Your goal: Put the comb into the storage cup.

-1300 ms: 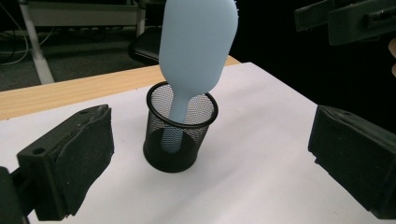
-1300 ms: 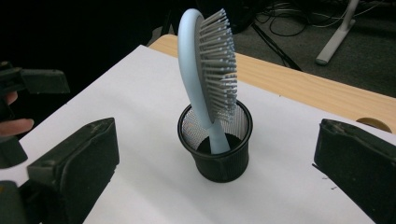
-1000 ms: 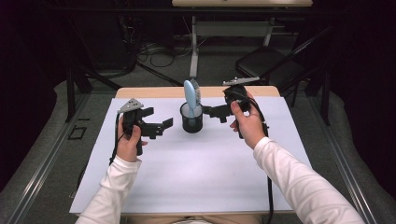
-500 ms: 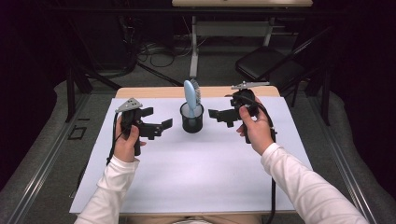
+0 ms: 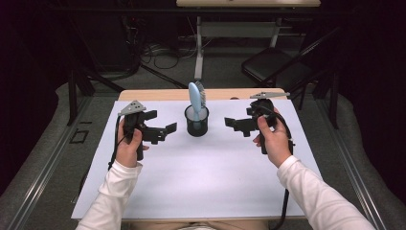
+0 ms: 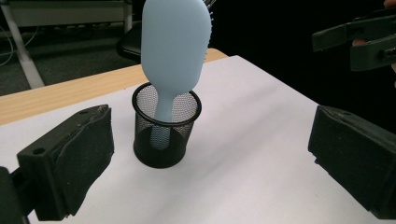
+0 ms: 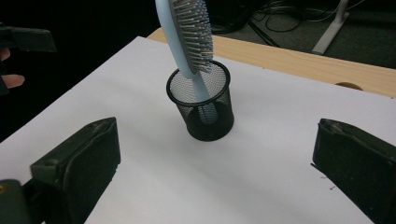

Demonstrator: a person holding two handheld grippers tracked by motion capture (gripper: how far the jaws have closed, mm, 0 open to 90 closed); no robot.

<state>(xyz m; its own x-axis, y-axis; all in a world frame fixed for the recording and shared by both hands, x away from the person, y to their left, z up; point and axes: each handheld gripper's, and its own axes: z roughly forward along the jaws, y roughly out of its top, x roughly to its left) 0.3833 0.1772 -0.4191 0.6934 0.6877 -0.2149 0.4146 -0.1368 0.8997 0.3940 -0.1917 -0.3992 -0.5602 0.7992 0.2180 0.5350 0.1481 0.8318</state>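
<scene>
Both tongs gape wide and hold nothing: left tongs (image 5: 160, 132) and right tongs (image 5: 238, 125) flank the cup (image 5: 197, 120), which stands between them holding the brush (image 5: 194, 97) handle-down. A one-sided nudge would likely tip the light cup.

One obstacle stands on the tabletop (image 5: 201, 182): a black mesh cup (image 5: 197, 120) near the far edge, with a pale blue hairbrush (image 5: 195, 96) standing handle-down in it and leaning a little. The brush head rises well above the cup's rim, so the space straight over the cup is taken. The left gripper (image 5: 160, 132) and right gripper (image 5: 237, 124) flank the cup, each apart from it, jaws spread wide — white surface lies bare between each and the cup. The whole near half of the tabletop is open.
</scene>
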